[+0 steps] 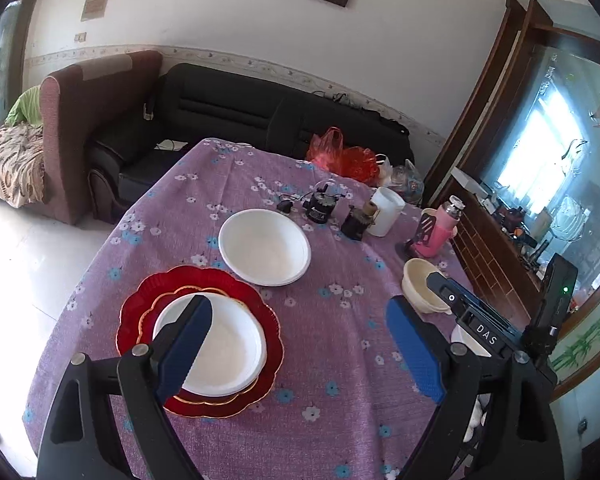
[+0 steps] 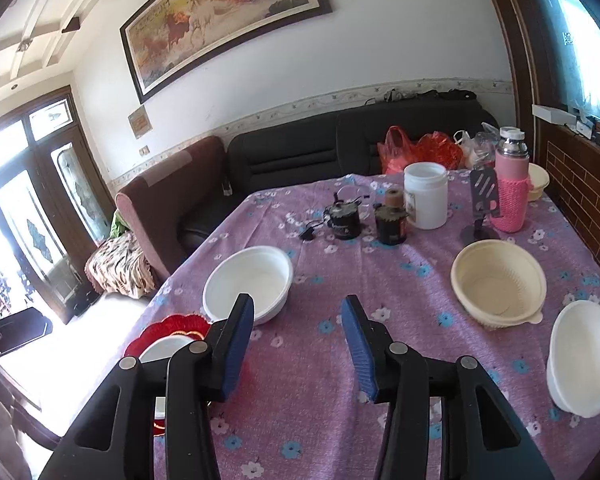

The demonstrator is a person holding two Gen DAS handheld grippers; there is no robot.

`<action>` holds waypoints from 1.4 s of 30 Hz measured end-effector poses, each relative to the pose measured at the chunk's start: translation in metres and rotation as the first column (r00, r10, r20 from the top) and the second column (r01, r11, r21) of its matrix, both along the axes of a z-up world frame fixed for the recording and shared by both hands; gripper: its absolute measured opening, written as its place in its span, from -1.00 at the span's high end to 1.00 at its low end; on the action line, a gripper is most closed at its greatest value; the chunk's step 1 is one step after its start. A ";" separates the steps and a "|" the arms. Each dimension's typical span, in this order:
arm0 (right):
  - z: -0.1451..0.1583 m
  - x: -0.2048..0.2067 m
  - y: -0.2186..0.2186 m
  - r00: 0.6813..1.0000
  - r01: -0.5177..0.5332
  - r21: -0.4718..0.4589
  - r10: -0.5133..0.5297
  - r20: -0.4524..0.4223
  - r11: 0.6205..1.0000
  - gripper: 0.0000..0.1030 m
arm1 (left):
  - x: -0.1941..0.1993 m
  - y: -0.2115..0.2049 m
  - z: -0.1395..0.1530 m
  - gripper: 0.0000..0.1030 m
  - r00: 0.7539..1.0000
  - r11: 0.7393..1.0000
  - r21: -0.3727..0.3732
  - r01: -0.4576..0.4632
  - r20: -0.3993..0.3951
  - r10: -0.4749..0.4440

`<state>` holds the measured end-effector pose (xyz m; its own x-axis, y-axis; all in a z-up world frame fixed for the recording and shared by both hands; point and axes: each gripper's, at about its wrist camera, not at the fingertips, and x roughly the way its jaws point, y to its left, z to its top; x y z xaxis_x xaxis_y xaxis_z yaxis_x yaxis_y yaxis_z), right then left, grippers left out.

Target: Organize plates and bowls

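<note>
While both tools hang clear above the worktop (image 2: 320, 420), we see neither carrying anything. The left hand-held gripper (image 1: 300, 344) stands wide, its jaws empty over the purple cloth; the right hand-held gripper (image 2: 298, 340) stands at a moderate gap, likewise empty.

At near left lies a red plate (image 1: 140, 312) with a scalloped, gilt rim. A white plate (image 1: 228, 352) rests inside it, already nested. Just beyond it, apart from the red rim, sits a white bowl (image 1: 265, 246). At right, a cream bowl (image 2: 498, 284) stands near the pink flask (image 2: 511, 196), and another white bowl (image 2: 586, 364) lies at the near right edge, close to the cream one but not touching it.

We judge the white pieces to be thin and light, perhaps disposable; their walls would likely flex and their smooth rims could slip under a hard pinch. The cream bowl looks ribbed inside and somewhat stiffer. The red plate may be glass or hard plastic; we cannot tell which, so we treat it as breakable.

Each bowl is best taken at the rim, one finger inside and one outside the wall, on the side nearest the tool. A gentle closure should suffice. We would expect the loose bowls to be gathered into one stack, so a level carry matters. The far clutter of jars and a white tub (image 2: 425, 194) leaves the bowls free to approach from the near side.
</note>
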<state>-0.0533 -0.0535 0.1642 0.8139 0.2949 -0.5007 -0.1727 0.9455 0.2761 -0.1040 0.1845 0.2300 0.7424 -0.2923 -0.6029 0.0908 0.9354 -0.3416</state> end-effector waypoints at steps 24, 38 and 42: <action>-0.080 0.143 0.033 0.951 -0.016 0.111 0.049 -0.305 0.994 -0.11 | 0.220 0.035 -0.099 -0.75 0.951 0.983 0.074 -0.166 -0.252 0.180; -0.142 0.209 0.072 0.893 -0.038 0.171 0.110 -0.436 0.985 -0.12 | 0.291 0.038 -0.179 -0.62 0.891 0.986 0.056 -0.154 -0.424 0.164; -0.149 0.215 0.078 0.886 -0.049 0.170 0.121 -0.447 0.984 -0.12 | 0.296 0.027 -0.186 -0.43 0.888 0.990 0.086 -0.111 -0.438 0.138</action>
